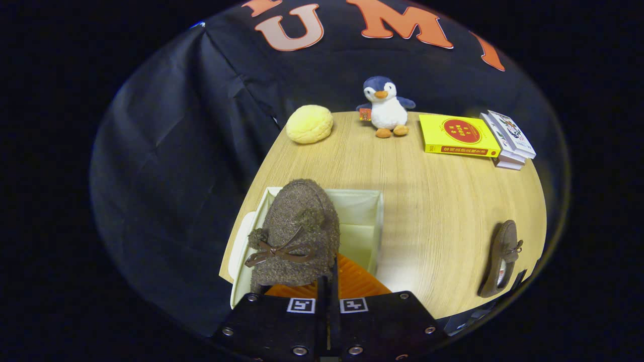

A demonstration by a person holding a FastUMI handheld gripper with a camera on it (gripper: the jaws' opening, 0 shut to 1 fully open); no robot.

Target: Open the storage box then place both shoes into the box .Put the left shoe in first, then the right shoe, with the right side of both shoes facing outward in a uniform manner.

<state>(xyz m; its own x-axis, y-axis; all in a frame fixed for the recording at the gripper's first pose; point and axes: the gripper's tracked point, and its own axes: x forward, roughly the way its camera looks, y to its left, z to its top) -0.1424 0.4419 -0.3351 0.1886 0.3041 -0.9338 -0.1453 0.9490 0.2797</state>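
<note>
At the bottom centre of the frame the gripper (327,281) has its fingers drawn nearly together, pinching the rear edge of a fuzzy brown shoe (297,236) with a bow. That shoe hangs toe-forward over the open pale storage box (370,221), which sits at the near left part of the wooden counter (443,216). At lower right of the frame the second shoe (503,256) lies on its side near the counter's edge, well apart from the box. Toward the top of the counter sit a yellow plush ball (309,123), a penguin toy (386,108), a yellow book (458,136) and stacked books (508,141).
</note>
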